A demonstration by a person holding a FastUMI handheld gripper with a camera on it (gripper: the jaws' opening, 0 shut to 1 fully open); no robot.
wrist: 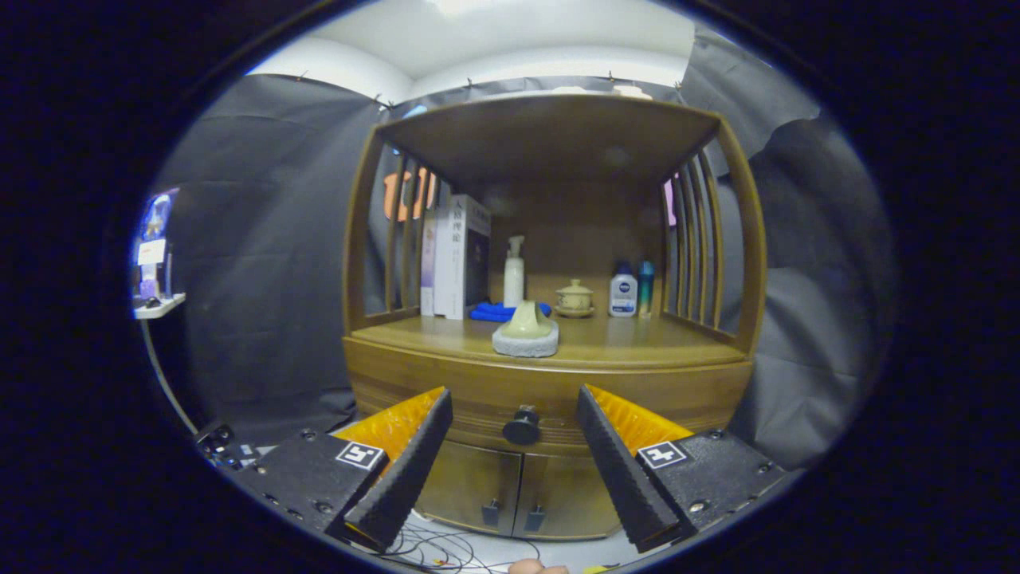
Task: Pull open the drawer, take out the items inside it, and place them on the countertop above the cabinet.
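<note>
Light falls from a bright white ceiling point(510, 32) overhead, washing it out, while the cabinet point(550, 375) beneath its top board lies dim and warm, its back corners in shadow. Fisheye bending bows the cabinet's side posts outward. Focus is soft throughout, and the spread-apart tongs point(514, 446) look slightly blurred.

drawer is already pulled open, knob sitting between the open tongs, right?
Not quite: the drawer is shut, its front flush with the cabinet. The rest holds: the knob sits between the open tongs, untouched, as the gripper view shows.
</note>
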